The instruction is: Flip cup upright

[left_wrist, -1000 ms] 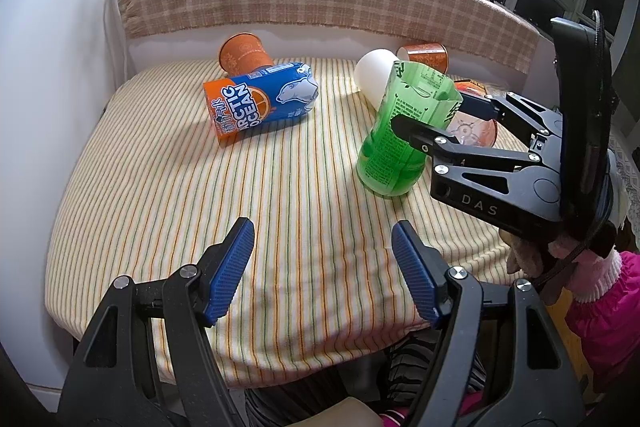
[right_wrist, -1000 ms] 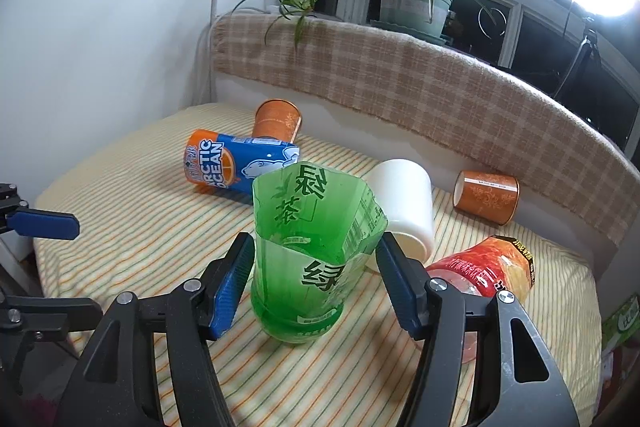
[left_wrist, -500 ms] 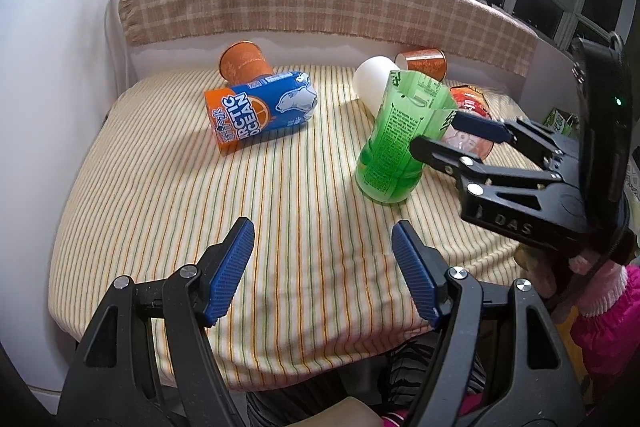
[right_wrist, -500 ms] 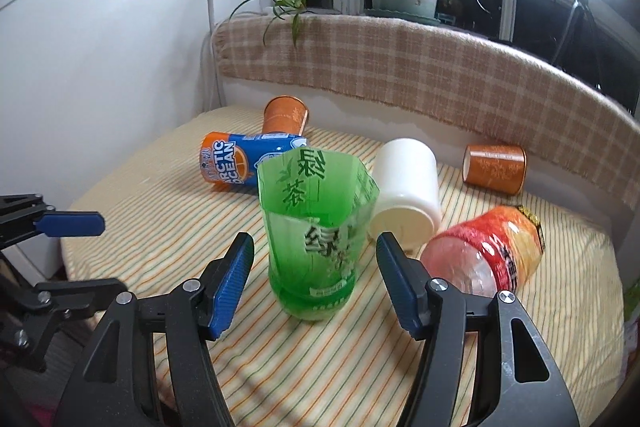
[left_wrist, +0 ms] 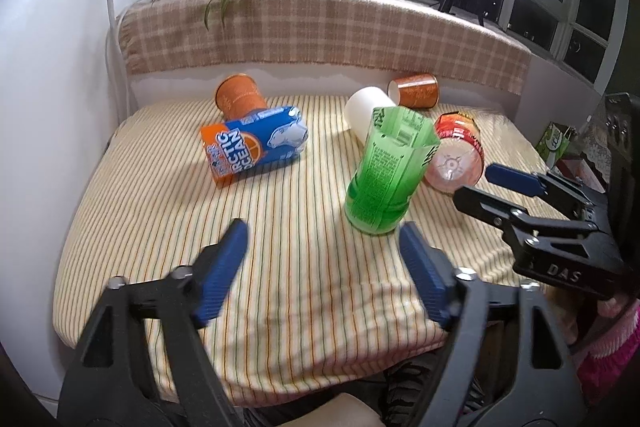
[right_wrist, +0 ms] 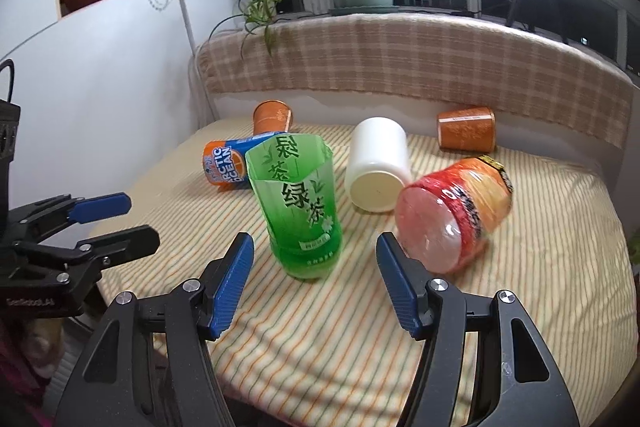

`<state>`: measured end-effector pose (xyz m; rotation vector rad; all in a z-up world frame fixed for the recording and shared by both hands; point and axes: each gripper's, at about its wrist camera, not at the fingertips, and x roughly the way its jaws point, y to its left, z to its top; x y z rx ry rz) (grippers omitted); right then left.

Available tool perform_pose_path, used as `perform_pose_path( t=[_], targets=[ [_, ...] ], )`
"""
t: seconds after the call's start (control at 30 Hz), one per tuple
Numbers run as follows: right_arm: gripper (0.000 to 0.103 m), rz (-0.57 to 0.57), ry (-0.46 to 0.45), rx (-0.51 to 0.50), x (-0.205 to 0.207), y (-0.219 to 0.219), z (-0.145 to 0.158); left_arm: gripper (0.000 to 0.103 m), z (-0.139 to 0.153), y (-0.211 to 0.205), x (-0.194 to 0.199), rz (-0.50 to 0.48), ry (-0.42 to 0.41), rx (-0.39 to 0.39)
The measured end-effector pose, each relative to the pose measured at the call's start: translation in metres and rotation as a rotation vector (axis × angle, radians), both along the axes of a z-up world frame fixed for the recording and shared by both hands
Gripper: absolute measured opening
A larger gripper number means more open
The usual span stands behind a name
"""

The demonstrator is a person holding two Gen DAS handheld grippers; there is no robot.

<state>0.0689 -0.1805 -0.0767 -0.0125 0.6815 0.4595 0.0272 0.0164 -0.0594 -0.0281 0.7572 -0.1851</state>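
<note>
The green cup [right_wrist: 298, 211] stands upright, open end up, near the table's [left_wrist: 160, 227] front edge, so both the right gripper [right_wrist: 316, 277] and left gripper [left_wrist: 324, 267] hang spread, holding nothing, just short of it.

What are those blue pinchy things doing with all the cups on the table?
A person holds two grabbers. The green cup is standing upright on the striped tablecloth. The right gripper is open just in front of it, touching nothing. The left gripper is open too, holding nothing. The white cup, the red cup, the blue cup and two orange ones are lying on their sides.
</note>
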Motion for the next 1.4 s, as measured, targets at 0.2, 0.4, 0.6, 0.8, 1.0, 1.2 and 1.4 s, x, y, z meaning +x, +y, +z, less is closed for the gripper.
perform_pose_path(
  t=[0.2, 0.4, 0.6, 0.8, 1.0, 1.2, 1.4],
  targets=[
    [0.070, -0.054, -0.024, 0.014, -0.015, -0.015, 0.010, 0.084, 0.010, -0.004, -0.007, 0.005, -0.065, 0.008],
    [0.079, -0.115, -0.100, 0.010, -0.032, -0.025, 0.023, 0.092, 0.024, -0.004, -0.015, 0.042, -0.168, 0.017],
    [0.080, -0.172, -0.173, -0.017, -0.039, -0.031, 0.036, 0.092, 0.039, -0.002, -0.021, 0.071, -0.244, 0.012],
    [0.085, -0.240, -0.233, -0.008, -0.044, -0.038, 0.043, 0.103, 0.048, -0.002, -0.027, 0.110, -0.329, 0.033],
    [0.101, -0.302, -0.299, -0.002, -0.050, -0.043, 0.049, 0.103, 0.054, -0.003, -0.033, 0.129, -0.392, 0.053],
    [0.102, -0.332, -0.335, -0.010, -0.052, -0.043, 0.052, 0.103, 0.054, -0.004, -0.033, 0.128, -0.382, 0.056],
    [0.102, -0.334, -0.335, -0.011, -0.051, -0.043, 0.052, 0.103, 0.054, -0.003, -0.032, 0.128, -0.380, 0.055]
  ],
)
